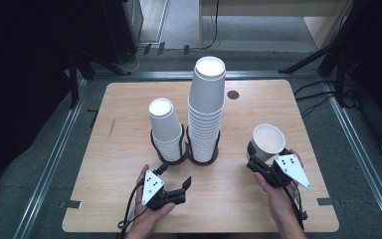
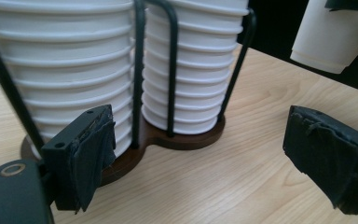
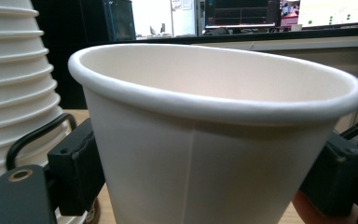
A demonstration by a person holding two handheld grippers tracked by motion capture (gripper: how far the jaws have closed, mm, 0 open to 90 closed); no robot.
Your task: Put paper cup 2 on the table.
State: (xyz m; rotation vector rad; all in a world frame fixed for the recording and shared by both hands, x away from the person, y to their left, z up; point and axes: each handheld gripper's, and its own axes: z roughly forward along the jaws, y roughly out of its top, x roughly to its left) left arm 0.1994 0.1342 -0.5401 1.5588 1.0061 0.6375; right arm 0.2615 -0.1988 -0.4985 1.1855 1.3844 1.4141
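Two stacks of white paper cups stand in a black wire holder [image 1: 179, 158] mid-table: a short stack [image 1: 165, 130] on the left and a tall stack [image 1: 206, 112] on the right. My left gripper [image 1: 175, 175] lies low on the table just in front of the holder, open, with nothing between its pads [image 2: 91, 151]. In the left gripper view the ribbed cup stacks [image 2: 74, 79] and the dark holder base [image 2: 186, 139] are close ahead. My right gripper [image 1: 259, 162] is shut on a single white cup [image 1: 268, 141], upright and mouth up, to the right of the holder. That cup [image 3: 205, 140] sits between the right gripper's pads [image 3: 77, 170].
The wooden table [image 1: 124, 109] has a dark round grommet [image 1: 233, 94] near its far edge. Bare tabletop lies left of the holder and along the front edge. Metal rails and cables run on the floor around the table.
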